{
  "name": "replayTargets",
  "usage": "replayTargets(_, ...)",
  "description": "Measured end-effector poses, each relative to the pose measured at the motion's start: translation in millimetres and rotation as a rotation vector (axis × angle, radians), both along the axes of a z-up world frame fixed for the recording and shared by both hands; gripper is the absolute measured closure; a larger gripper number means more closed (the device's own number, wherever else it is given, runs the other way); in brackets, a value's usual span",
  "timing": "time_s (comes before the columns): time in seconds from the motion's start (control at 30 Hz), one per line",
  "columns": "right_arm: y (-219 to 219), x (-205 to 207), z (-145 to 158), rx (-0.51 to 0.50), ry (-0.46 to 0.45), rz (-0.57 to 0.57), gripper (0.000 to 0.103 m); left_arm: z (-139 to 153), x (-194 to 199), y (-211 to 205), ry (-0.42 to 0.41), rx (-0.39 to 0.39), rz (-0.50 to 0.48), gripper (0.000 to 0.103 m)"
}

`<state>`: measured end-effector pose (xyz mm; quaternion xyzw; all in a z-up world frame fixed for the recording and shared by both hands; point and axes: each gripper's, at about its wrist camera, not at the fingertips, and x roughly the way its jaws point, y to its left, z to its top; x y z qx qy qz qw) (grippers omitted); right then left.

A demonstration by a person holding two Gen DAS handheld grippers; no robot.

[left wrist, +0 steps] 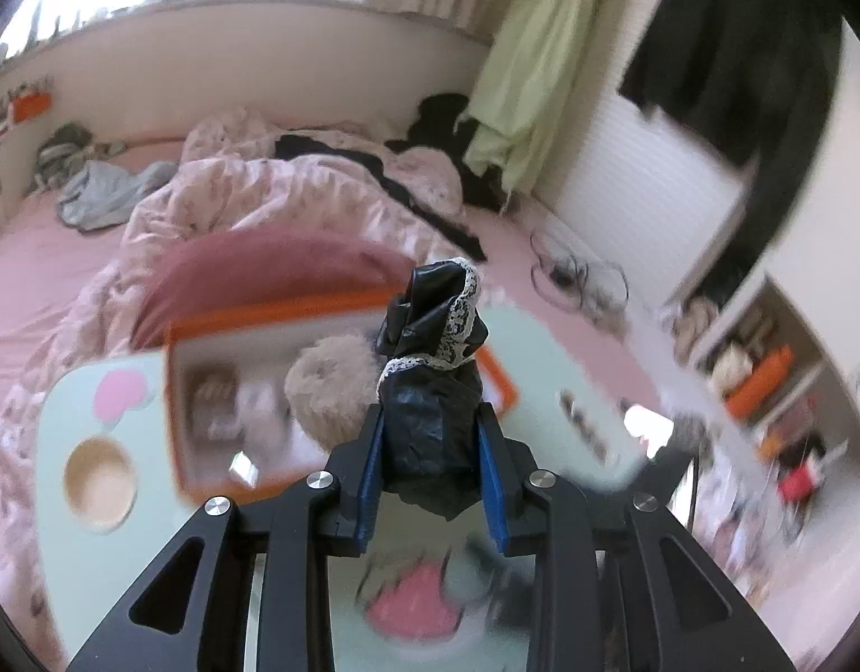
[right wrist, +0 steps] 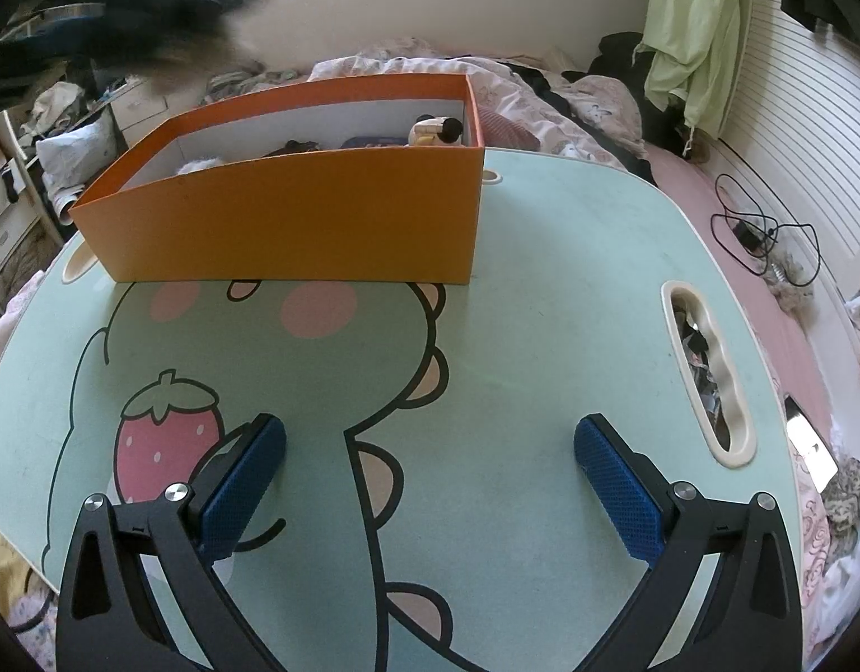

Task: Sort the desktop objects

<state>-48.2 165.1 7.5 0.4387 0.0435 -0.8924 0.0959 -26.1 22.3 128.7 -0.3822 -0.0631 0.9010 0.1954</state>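
Note:
My left gripper (left wrist: 430, 420) is shut on a black crinkled fabric piece with white lace trim (left wrist: 438, 369), held up in the air above the orange box (left wrist: 175, 347). The left wrist view is blurred by motion. Inside the box I see a fluffy beige item (left wrist: 329, 392). In the right wrist view the orange box (right wrist: 295, 218) stands at the far side of the mint-green lap table (right wrist: 542, 291), with a small plush toy (right wrist: 438, 131) and other items inside. My right gripper (right wrist: 430, 448) is open, low over the table's cartoon print, nothing between its fingers.
The lap table sits on a bed with pink bedding (left wrist: 251, 196). A handle slot (right wrist: 704, 375) cuts the table's right side. Black cables (right wrist: 766, 235) lie on the pink sheet. A green garment (right wrist: 693, 28) hangs at the back. Shelves (left wrist: 766, 369) stand to the right.

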Motion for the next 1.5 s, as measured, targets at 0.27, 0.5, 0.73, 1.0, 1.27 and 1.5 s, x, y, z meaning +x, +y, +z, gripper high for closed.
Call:
replayTargets(0.27,-2,-1,-1,0.000,0.001,0.001,0.000,-53,8,0,-0.085,0.035,-0.059,0.075)
replayTargets(0.5,-3,-1,-1,0.000,0.001,0.001,0.000,-64,-2,1,-0.136,0.121,-0.060,0.041)
replayTargets(0.73,-3,0,-1,0.000,0.001,0.001,0.000,-76,7,-43,-0.177,0.244,0.037,0.032)
replayTargets(1.0,-2,1,-1,-0.001,0.001,0.008,0.000,-108,47,-39,-0.145,-0.085,0.128,0.024)
replayTargets(1.27,-1,1,0,-0.002,0.001,0.011,0.000,-134,44,-14,-0.106,-0.309,0.176,0.000)
replayTargets(1.5,1,2,0,-0.001,0.002,0.007,0.000,-135,48,-19,-0.063,-0.296,0.187,0.000)
